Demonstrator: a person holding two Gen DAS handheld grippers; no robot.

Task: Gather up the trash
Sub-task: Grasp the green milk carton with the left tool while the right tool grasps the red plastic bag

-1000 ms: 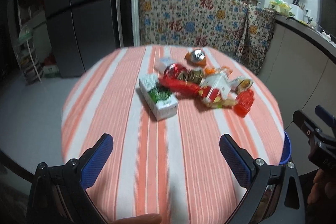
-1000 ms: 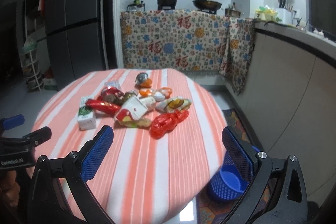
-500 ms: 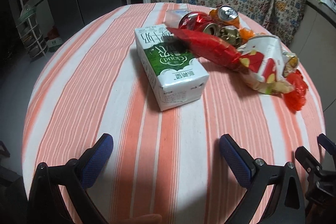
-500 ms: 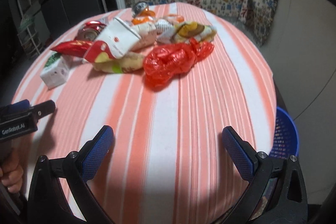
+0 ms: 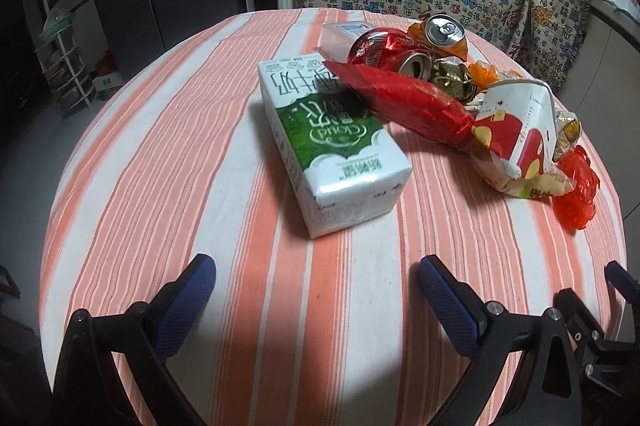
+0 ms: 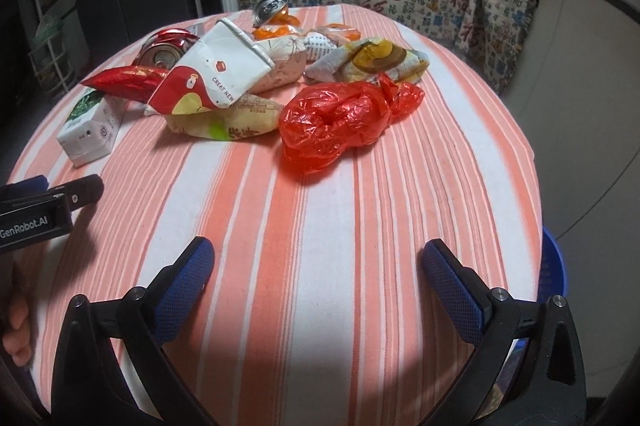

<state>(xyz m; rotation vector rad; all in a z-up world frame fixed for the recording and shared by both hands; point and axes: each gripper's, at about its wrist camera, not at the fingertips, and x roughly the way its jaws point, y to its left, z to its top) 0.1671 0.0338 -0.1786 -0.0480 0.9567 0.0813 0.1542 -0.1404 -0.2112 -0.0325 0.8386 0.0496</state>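
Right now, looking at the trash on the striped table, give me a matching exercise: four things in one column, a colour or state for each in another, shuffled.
Things:
1. milk carton
2. plastic bag
3. drink can
4. bin

Descriptions:
A. blue, beside the table
B. red, crumpled
C. green and white, lying flat
D. silver top, at the far edge

Pairs: 1-C, 2-B, 3-D, 4-A

Milk carton (image 5: 334,142): far end hidden under the red foil wrapper (image 5: 404,102). Clear plastic tub (image 5: 340,36) behind the cans is mostly covered. Blue basket (image 6: 554,266), right of the right gripper, shows only a rim sliver past the bench (image 6: 360,226) edge. Print on the yellowish packet (image 6: 228,124) is possibly text, too small to read.
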